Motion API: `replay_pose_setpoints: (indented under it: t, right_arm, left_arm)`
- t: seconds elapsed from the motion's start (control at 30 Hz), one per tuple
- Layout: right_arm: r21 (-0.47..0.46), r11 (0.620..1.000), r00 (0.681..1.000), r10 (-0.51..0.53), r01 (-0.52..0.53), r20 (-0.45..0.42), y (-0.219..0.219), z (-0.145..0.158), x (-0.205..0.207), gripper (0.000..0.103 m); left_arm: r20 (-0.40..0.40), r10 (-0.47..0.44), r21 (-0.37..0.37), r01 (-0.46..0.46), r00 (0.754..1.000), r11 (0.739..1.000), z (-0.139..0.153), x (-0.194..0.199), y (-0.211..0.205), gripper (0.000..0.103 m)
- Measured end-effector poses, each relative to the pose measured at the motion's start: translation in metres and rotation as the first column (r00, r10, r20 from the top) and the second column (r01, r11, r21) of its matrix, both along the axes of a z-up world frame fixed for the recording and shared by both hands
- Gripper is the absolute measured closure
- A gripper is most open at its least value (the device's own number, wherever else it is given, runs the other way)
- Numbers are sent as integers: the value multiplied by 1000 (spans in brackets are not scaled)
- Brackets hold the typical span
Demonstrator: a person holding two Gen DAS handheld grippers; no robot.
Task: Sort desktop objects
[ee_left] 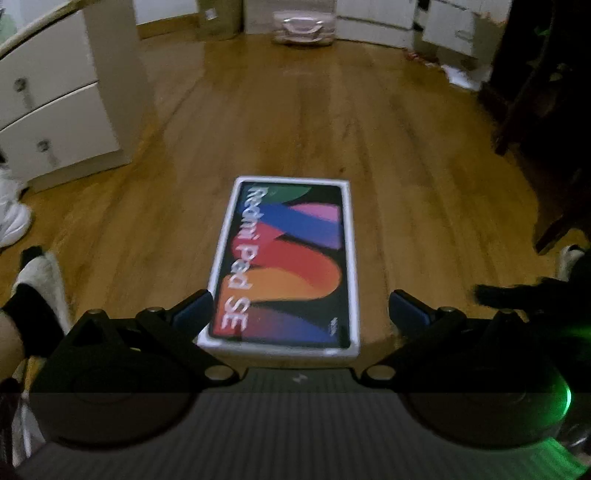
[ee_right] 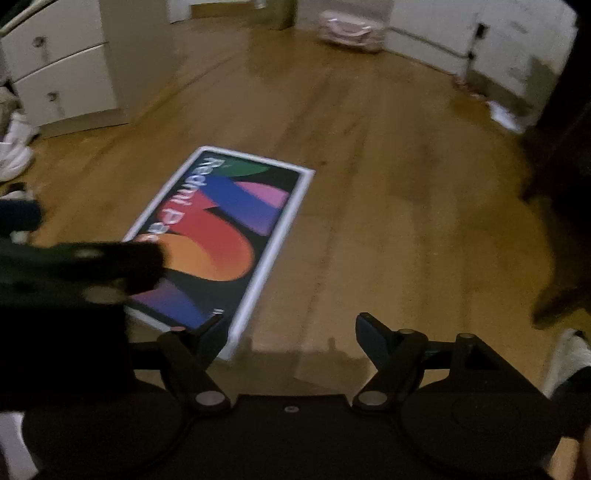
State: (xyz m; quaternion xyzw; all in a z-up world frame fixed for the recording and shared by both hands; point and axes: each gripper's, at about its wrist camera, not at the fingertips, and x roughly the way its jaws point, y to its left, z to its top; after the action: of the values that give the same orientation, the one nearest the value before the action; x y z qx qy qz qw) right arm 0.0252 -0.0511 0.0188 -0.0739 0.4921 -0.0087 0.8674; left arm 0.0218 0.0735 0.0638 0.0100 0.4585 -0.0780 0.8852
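A flat white tablet box (ee_left: 288, 266) with a colourful printed top lies on the wooden floor. In the left wrist view it sits straight ahead between my fingers, its near end level with the tips. My left gripper (ee_left: 301, 312) is open and empty, just above the box's near end. In the right wrist view the box (ee_right: 229, 236) lies ahead to the left. My right gripper (ee_right: 291, 332) is open and empty, over bare floor beside the box's near right corner. The left gripper (ee_right: 122, 269) shows blurred over the box's near left part.
A white drawer unit (ee_left: 55, 99) stands at the left, with white shoes (ee_left: 11, 218) beside it. A pale bag (ee_left: 304, 27) lies at the far wall. White cabinets (ee_right: 498, 48) and papers (ee_right: 506, 114) are at the far right. Dark furniture (ee_left: 546, 110) stands on the right.
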Motion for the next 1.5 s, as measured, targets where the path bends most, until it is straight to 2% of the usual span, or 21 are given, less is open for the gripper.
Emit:
replay_pose_setpoints:
  t: [0.07, 0.13, 0.23, 0.4, 0.5, 0.67, 0.83, 1.13, 1.3, 1.5]
  right_arm:
    - [19, 996, 997, -82, 82, 1, -9, 2, -13, 22]
    - [65, 993, 995, -103, 103, -10, -16, 2, -19, 22]
    - [89, 983, 987, -162, 160, 17, -24, 8, -17, 21]
    - [8, 991, 991, -133, 132, 29, -18, 3, -18, 18]
    - [27, 995, 995, -101, 101, -11, -12, -8, -15, 18]
    - [14, 995, 995, -100, 100, -20, -7, -17, -3, 18]
    - [-13, 995, 994, -103, 103, -26, -4, -18, -1, 18]
    - [-7, 999, 998, -42, 42, -51, 12, -26, 5, 18]
    - [-18, 999, 998, -48, 48, -45, 10, -26, 8, 18]
    - [-4, 999, 997, -50, 50, -50, 11, -27, 16, 18]
  left_arm:
    - [-7, 1, 32, -1, 1000, 999, -2, -6, 1, 0]
    - [10, 23, 45, -23, 1000, 999, -3, -8, 2, 0]
    - [30, 72, 9, -72, 997, 997, -9, -10, 6, 0]
    - [-39, 87, -25, -88, 995, 996, -23, -8, 9, 0]
    - [-31, 61, -4, -62, 998, 998, -25, -9, 3, 0]
    - [-51, 66, -29, -68, 996, 997, -30, -2, 1, 0]
    - [-42, 75, -1, -75, 996, 997, -32, 0, 2, 0]
    - [-43, 101, -3, -101, 994, 995, -36, 1, 6, 0]
    - [-39, 119, 0, -119, 992, 993, -37, 4, 8, 0]
    - [-16, 184, 61, -183, 983, 981, -37, 9, 17, 0]
